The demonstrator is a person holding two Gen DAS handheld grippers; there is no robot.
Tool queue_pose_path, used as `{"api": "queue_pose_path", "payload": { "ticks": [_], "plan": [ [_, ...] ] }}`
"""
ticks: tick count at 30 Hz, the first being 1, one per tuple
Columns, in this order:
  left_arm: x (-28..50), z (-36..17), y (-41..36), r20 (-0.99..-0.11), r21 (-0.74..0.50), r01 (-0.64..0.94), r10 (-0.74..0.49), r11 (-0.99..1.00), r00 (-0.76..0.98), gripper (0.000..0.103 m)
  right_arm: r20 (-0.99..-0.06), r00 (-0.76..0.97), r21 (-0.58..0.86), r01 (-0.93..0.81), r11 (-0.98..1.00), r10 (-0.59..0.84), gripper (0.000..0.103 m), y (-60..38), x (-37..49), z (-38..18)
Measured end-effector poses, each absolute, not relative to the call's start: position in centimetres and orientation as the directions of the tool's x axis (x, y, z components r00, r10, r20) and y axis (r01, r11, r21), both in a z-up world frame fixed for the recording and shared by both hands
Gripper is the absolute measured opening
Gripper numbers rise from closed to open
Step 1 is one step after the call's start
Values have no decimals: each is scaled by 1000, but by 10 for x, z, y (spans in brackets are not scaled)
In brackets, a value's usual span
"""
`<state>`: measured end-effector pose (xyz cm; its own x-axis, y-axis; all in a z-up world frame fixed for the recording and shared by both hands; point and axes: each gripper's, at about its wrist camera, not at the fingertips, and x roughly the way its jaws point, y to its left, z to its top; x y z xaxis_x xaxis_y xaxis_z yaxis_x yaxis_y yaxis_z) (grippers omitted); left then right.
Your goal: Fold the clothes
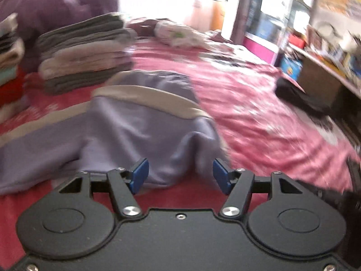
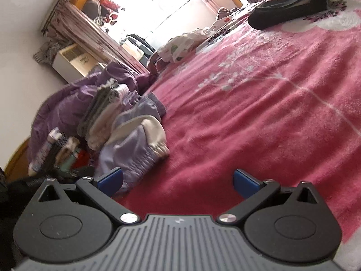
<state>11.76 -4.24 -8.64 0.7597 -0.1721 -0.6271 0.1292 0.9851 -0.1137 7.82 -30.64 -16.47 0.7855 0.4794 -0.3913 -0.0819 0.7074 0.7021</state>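
Observation:
A lavender garment with cream trim [image 1: 126,133] lies rumpled on the pink bedspread [image 1: 259,113], in the lower middle of the blurred left wrist view. My left gripper [image 1: 180,176] stands open just in front of its near edge, and the blue pads do not press on the cloth. In the right wrist view the same lavender garment [image 2: 135,144] sits at the left, folded over on itself. My right gripper [image 2: 178,184] is open above the pink bedspread [image 2: 259,103], with its left pad beside the garment's near edge and nothing between its fingers.
A stack of folded grey and beige clothes [image 1: 85,52] stands at the back left, with a purple heap [image 1: 45,2] behind it. A black garment [image 2: 291,6] and a white printed one [image 2: 178,47] lie farther off. Cluttered shelves [image 1: 334,52] run along the right.

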Motion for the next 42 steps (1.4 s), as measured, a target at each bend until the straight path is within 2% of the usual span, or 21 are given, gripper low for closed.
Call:
{"api": "queue_pose_path", "payload": {
  "ticks": [8,9,12,13,15,18,29,34,42],
  "plan": [
    [142,-107,-94,-660,-45,151,-142,988,738,60,-350,795,779,-47,626,495,103,-323,82,-172],
    [144,-108,-98,-658,-38,152,-139,988,740,53,-349,795,782,-44,622,495,103,-324,82,-173],
    [149,-110,-103,-665,-20,146,-122,989,737,17,-353,794,779,-44,625,495,103,-322,84,-171],
    [149,-109,-102,-663,-25,139,-121,990,739,12,-353,794,779,-43,625,495,103,-322,84,-171],
    [147,-105,-97,-646,-49,123,-125,991,753,8,-356,793,778,-43,627,495,103,-322,84,-172],
    [142,-96,-83,-620,-81,90,-121,993,775,7,-367,787,769,-44,638,496,103,-320,85,-173],
    [117,-53,29,-501,-323,-147,-38,935,865,7,-419,763,693,-81,717,492,103,-304,81,-175],
    [105,-47,90,-490,-424,-276,37,863,871,7,-404,770,684,-104,722,494,103,-303,77,-178],
    [80,-44,170,-478,-483,-438,191,758,857,7,-441,760,604,-143,784,478,103,-291,70,-175]
  ]
}}
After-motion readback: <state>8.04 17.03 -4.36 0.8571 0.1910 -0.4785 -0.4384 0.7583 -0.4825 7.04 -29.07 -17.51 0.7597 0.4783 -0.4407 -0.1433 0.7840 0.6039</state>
